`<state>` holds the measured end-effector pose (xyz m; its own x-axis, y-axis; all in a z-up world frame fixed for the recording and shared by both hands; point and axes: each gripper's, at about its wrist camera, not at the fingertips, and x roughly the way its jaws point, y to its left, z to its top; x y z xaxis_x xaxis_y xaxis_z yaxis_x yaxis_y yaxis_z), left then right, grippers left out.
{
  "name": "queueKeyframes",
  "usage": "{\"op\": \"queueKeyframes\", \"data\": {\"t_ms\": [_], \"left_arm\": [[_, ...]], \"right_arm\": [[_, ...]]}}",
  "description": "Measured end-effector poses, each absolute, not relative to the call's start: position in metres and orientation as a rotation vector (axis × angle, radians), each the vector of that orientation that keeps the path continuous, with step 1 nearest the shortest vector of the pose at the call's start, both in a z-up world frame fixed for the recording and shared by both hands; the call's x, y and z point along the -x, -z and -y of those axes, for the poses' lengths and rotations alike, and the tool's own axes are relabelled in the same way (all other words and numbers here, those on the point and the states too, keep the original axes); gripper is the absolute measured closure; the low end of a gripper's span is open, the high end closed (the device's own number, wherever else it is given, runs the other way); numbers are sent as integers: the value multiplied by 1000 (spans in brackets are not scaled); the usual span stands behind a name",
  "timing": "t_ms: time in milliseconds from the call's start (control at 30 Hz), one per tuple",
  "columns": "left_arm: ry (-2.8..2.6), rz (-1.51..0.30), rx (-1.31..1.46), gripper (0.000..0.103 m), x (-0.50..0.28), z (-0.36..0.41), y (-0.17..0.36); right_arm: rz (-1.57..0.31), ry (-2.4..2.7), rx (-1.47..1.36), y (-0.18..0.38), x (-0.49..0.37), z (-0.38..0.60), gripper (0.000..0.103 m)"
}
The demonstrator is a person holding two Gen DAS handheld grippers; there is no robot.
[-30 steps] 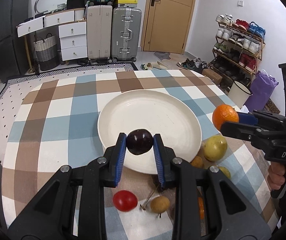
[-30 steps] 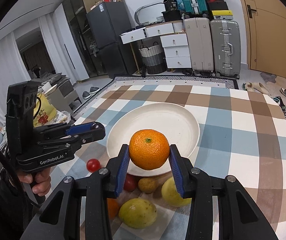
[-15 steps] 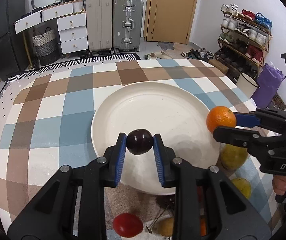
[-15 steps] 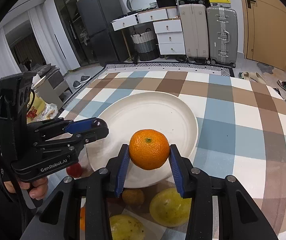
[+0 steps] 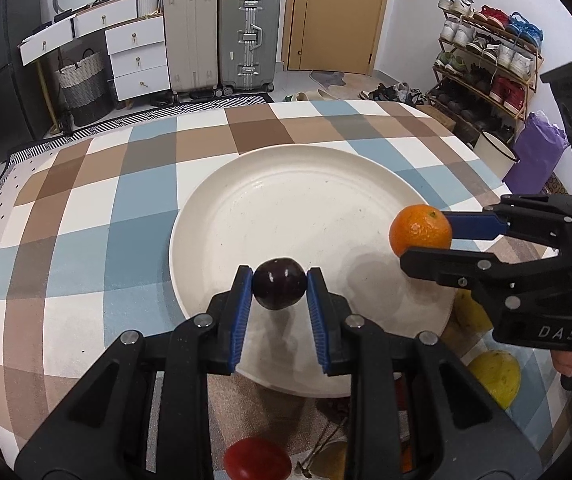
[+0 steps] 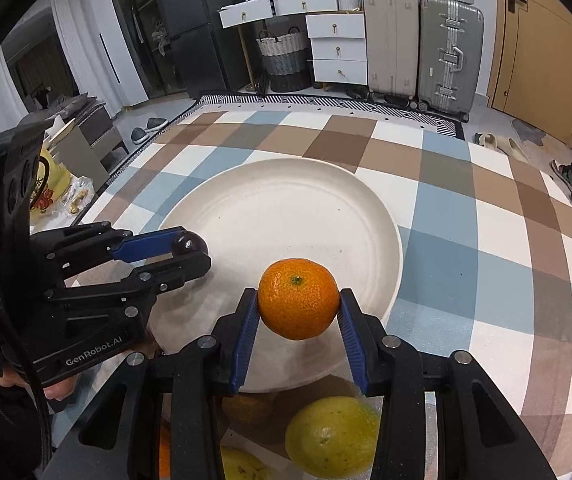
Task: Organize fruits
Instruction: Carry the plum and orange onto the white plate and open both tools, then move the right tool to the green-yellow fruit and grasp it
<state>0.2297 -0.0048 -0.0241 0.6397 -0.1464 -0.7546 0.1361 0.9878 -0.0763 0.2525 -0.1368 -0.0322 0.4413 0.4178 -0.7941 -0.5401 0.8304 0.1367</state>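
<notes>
A large white plate [image 5: 286, 200] lies on the checked tablecloth; it also shows in the right wrist view [image 6: 286, 200]. My left gripper [image 5: 280, 290] is shut on a dark plum [image 5: 280, 283] and holds it above the plate's near left rim. It shows in the right wrist view [image 6: 190, 248] at the plate's left edge. My right gripper [image 6: 298, 308] is shut on an orange [image 6: 298, 304] above the plate's near rim. In the left wrist view the right gripper [image 5: 422, 236] holds the orange [image 5: 420, 230] over the plate's right edge.
Loose fruit lies near the plate's front edge: yellow-green fruits [image 6: 328, 434] [image 5: 494, 376], a red tomato [image 5: 256, 458] and a small brown fruit [image 5: 332, 456]. Suitcases, drawers and a shoe rack stand beyond the table.
Both grippers have moved forward over the plate with their fruit still held. The plate looks larger and the loose fruit has slid toward the bottom edge of both views.
</notes>
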Motion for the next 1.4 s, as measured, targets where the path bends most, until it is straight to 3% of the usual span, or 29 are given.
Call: {"op": "queueKeyframes", "data": {"t_ms": [233, 267, 300, 367, 433, 467, 567, 600, 1400], "left_arm": [[168, -864, 11, 77, -227, 3, 24], [176, -864, 13, 72, -226, 2, 22], [174, -867, 14, 67, -225, 1, 20], [157, -852, 8, 27, -218, 1, 14], [89, -802, -15, 10, -205, -1, 3], [74, -781, -18, 2, -198, -3, -1], [79, -756, 18, 1, -176, -10, -14], [86, -755, 34, 1, -170, -13, -17], [65, -734, 103, 1, -80, -24, -33]], "right_arm": [[-924, -603, 136, 31, -251, 138, 63], [-915, -611, 133, 30, -248, 139, 62], [-901, -616, 131, 27, -246, 141, 58], [-853, -600, 133, 19, -238, 146, 46], [-796, -574, 131, 9, -230, 156, 39], [-786, -555, 126, 5, -228, 162, 28], [-749, -550, 73, -7, -217, 182, 4], [-751, -553, 51, -11, -213, 189, 0], [-748, -568, 29, -25, -135, 223, 0]]}}
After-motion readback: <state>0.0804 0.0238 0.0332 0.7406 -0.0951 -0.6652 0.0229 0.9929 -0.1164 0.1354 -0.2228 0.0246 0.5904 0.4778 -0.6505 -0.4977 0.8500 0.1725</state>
